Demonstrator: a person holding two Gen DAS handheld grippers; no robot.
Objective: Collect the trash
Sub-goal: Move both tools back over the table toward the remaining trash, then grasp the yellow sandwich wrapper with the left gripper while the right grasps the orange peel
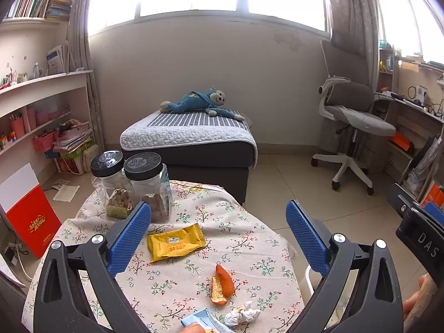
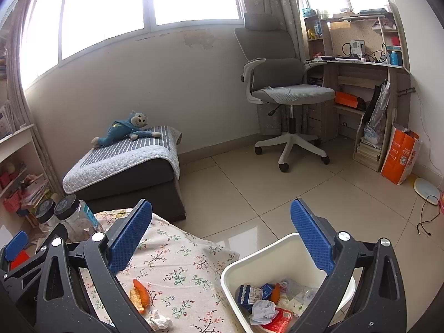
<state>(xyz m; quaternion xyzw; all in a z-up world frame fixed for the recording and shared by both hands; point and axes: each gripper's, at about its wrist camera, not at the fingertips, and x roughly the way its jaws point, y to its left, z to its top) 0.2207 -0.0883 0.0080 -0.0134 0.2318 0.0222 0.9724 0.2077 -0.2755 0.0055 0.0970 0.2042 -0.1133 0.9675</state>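
On the round table with the floral cloth lie a yellow snack wrapper, an orange peel, a crumpled white tissue and a light blue packet at the bottom edge. My left gripper is open and empty above them. My right gripper is open and empty, above the white trash bin, which holds several pieces of trash. The peel and tissue also show in the right wrist view.
Two clear jars with black lids stand at the table's far left. A dark ottoman with a blue plush toy is behind the table. An office chair and desk stand at the right. A red box stands on the floor at left.
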